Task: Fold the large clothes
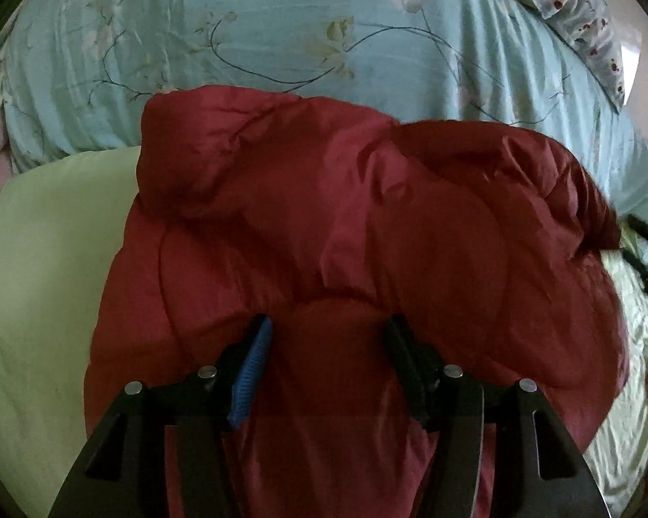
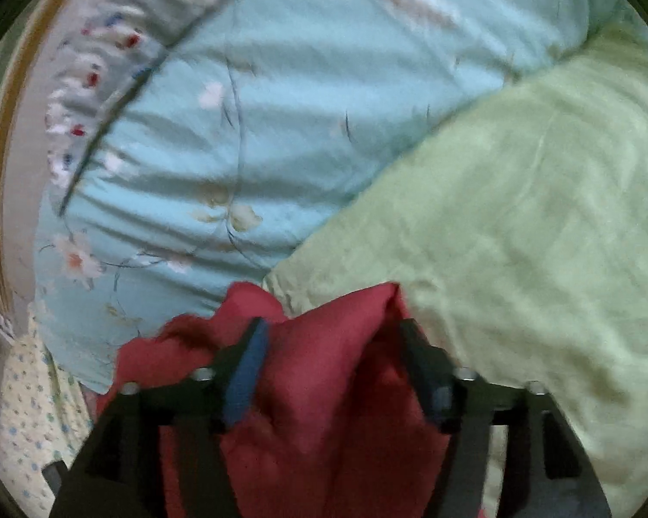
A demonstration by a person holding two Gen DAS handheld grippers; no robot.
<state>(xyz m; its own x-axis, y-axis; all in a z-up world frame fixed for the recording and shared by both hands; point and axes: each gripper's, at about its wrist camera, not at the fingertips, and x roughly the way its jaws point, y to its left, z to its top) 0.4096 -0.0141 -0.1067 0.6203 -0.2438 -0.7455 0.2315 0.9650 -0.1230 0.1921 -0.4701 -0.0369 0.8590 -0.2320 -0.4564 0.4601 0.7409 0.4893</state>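
Lying Folded: Red Jacket on the Green Sheet, Both Grippers Let Go

Resting in a puffy heap, the dark red quilted jacket (image 1: 337, 233) sits on a pale green sheet (image 1: 43, 259), with a light blue flowered quilt (image 1: 246, 34) bunched up behind it. In the left wrist view its upper layer is doubled over the lower one, and a rounded fold bulges toward the right side. A white pillowcase with red spots (image 1: 583, 26) lies at the far right corner beyond the quilt.

The left gripper (image 1: 326, 336) hangs over the near edge of the jacket. Its jaws stand apart, the blue pad (image 1: 252, 371) on one side and the black finger on the other, with red fabric showing in the gap but neither pad pressing on it; the grip is released.

In the right wrist view, which is blurred, the right gripper (image 2: 332, 341) is likewise spread wide. A raised peak of the jacket (image 2: 324, 371) stands between its fingers, and the cloth looks free of both pads. Beyond it the green sheet (image 2: 518, 216) fills the right side and the blue quilt (image 2: 259, 108) the left, with the spotted pillowcase (image 2: 95, 73) along the far left edge.
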